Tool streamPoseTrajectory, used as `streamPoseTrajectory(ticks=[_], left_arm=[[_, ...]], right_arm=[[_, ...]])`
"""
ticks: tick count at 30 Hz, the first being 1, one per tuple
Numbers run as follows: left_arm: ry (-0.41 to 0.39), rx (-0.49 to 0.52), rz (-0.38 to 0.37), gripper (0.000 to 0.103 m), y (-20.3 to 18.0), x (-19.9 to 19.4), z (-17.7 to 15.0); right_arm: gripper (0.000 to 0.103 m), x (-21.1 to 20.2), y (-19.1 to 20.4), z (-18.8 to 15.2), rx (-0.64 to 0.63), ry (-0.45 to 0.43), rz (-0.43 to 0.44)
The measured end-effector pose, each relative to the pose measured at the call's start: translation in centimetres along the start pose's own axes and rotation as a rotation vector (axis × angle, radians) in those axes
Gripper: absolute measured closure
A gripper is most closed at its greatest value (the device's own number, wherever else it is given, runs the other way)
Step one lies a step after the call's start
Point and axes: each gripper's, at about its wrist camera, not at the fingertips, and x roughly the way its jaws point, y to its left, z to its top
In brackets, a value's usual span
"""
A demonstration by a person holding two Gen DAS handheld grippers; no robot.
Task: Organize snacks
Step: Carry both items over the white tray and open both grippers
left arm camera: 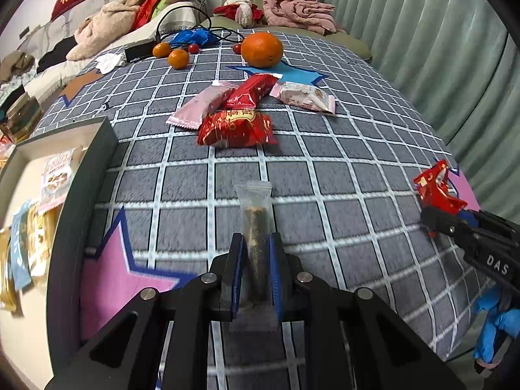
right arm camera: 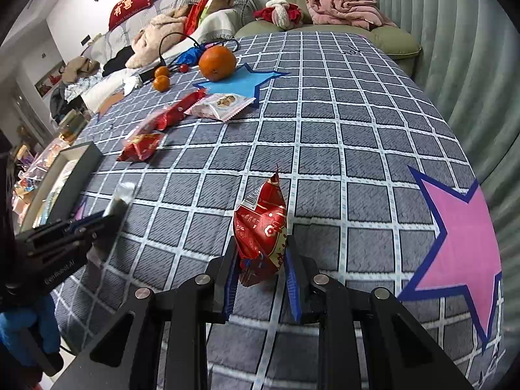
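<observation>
My left gripper (left arm camera: 256, 247) is shut on a clear packet with a dark snack stick (left arm camera: 255, 217) and holds it above the checked tablecloth; it also shows in the right wrist view (right arm camera: 97, 221). My right gripper (right arm camera: 261, 253) is shut on a crumpled red snack packet (right arm camera: 263, 224), also seen at the right edge of the left wrist view (left arm camera: 437, 188). A dark-rimmed box (left arm camera: 84, 175) with several packets inside stands at the left. Loose snacks lie further back: a red packet (left arm camera: 235, 128), a pink packet (left arm camera: 198, 107), a long red packet (left arm camera: 252, 89) and a pale pink packet (left arm camera: 305, 96).
A large orange (left arm camera: 261, 48), two small oranges (left arm camera: 178, 58) and red cherry-like fruits (left arm camera: 194, 47) lie at the table's far side with a black cable and blue bag (left arm camera: 191, 36). A sofa with clothes and an armchair stand beyond. A curtain hangs right.
</observation>
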Motion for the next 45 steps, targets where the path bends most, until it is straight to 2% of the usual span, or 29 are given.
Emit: streamPoseTrajectory(ticks=[6,15,26,35,40,45], left_arm=[[-0.049,-0.017,-0.011,0.086,0.6,-3.2,-0.6],[-0.134,-0.055,0.016,0.086,3.7,-7.5,0.3],[-0.205,-0.132,0.143,0.086,11.3,-11.3,0.4],[-0.168,-0.256,0.235,0.086,18.1,-10.4,-1.9],[-0.132,-0.291,0.251,0.086,20.1,-9.5,-3.3],[-0.103,-0.315,0.257,0.086,21.4,-8.8,-4.2]], right_arm=[[0.076,-1.1,1.7,0.3,-0.022,-0.013,0.038],[0.076,-1.9,7.2,1.9,-0.120,-0.041,0.087],[0.075,-1.2,15.9,4.6,-0.291,-0.044,0.158],[0.075,1.4,24.7,5.3,-0.441,0.012,0.252],[0.075,3.5,29.2,4.8,-0.508,0.067,0.302],[0.075,5.4,31.8,4.2,-0.529,0.119,0.329]])
